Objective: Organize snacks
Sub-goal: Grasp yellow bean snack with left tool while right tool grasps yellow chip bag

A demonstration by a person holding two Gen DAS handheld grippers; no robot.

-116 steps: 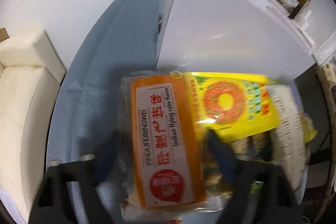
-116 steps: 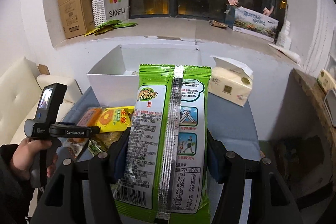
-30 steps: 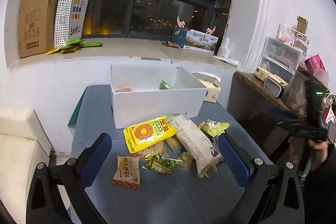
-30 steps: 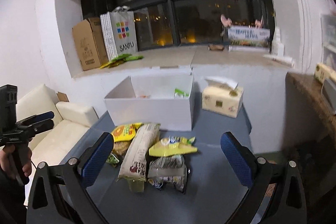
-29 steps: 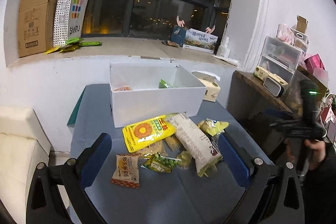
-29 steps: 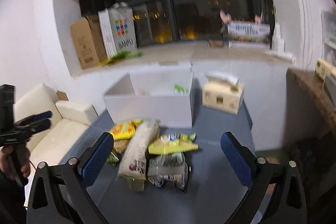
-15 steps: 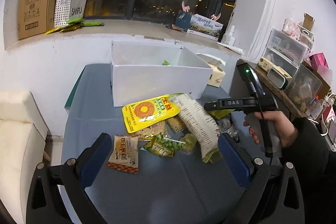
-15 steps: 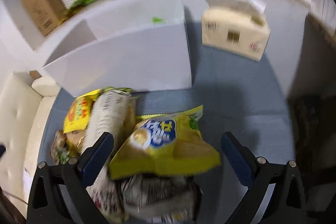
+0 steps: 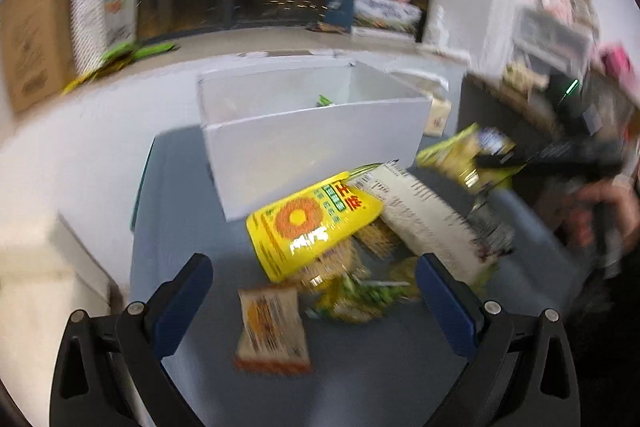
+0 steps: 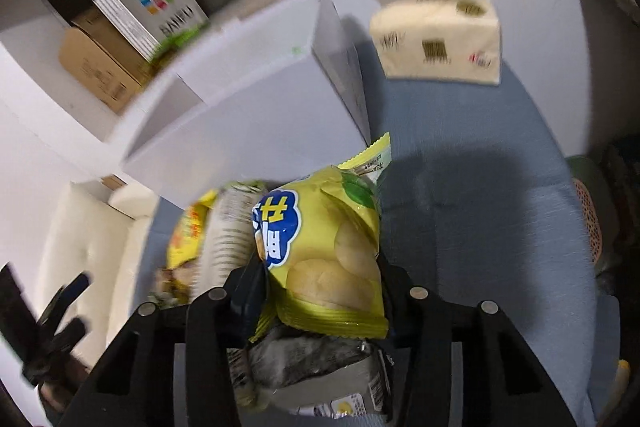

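Observation:
My right gripper [image 10: 320,279] is shut on a yellow chip bag [image 10: 332,243], held above the blue table; the bag shows at right in the left wrist view [image 9: 464,155]. My left gripper [image 9: 314,287] is open and empty, low over a small orange snack pack [image 9: 272,331]. A yellow sunflower-seed bag [image 9: 312,223], a long white pack [image 9: 428,219] and green packs [image 9: 360,295] lie in a pile in front of the white box [image 9: 320,147]. A grey pack [image 10: 312,363] lies under the right gripper.
A tissue box [image 10: 440,39] stands right of the white box [image 10: 248,115]. A cream sofa [image 10: 92,235] is at the table's left. A cardboard box [image 9: 28,39] and a paper bag [image 9: 108,11] sit on the window sill. Shelves with clutter [image 9: 560,43] are at right.
My right gripper has dropped onto the pile and shut on the yellow chip bag, lifting it. My left gripper has moved down and closer to the snacks, still open.

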